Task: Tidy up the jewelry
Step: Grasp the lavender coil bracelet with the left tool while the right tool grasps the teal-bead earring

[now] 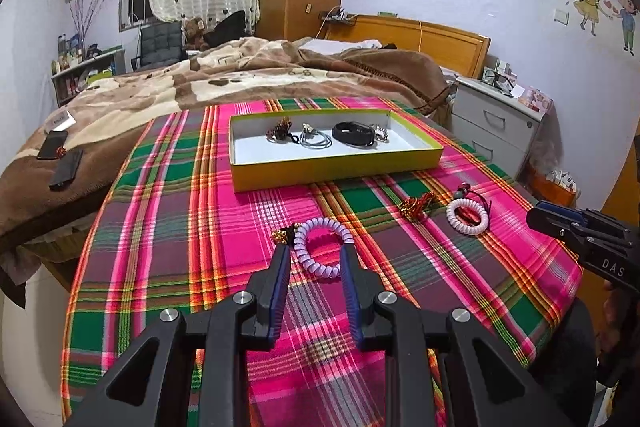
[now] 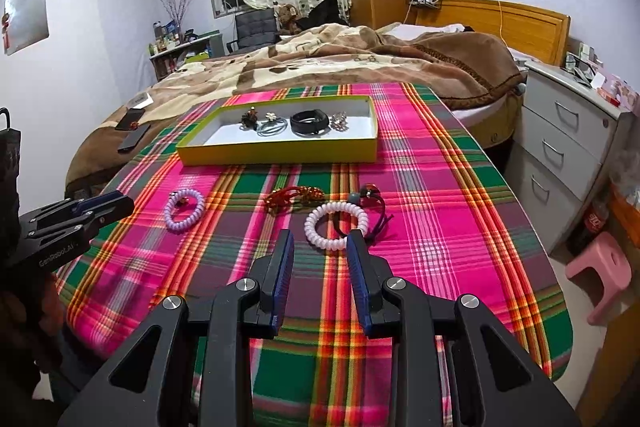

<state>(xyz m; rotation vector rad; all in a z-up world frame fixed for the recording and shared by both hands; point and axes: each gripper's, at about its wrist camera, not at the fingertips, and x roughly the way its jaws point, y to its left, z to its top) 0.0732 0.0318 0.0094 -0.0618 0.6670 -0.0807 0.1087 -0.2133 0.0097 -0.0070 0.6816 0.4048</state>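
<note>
Left wrist view has my left gripper (image 1: 314, 255) low over the plaid-covered bench (image 1: 168, 227), its jaws spread wide on either side of the lilac coil bracelet (image 1: 323, 247) and gripping nothing yet; the bracelet lies flat on the cloth with a small gold charm at its far-left edge. Beyond it sits the yellow tray (image 1: 336, 171), already holding a black band (image 1: 354, 133), some silver rings and a dark beaded piece. My right gripper (image 2: 320, 241) hangs likewise open and empty, just short of the white coil bracelet (image 2: 336, 225), which rests beside a dark red cord with beads (image 2: 374, 199); a red-and-gold knot ornament (image 2: 294, 197) lies between the two coils. I judge the sorting partly done, with these loose pieces left, and the step in hand is the pickup of the lilac coil. Next I need to lower a little, close on one side of the springy loop rather than the hollow centre, then lift and carry it to the tray.
</note>
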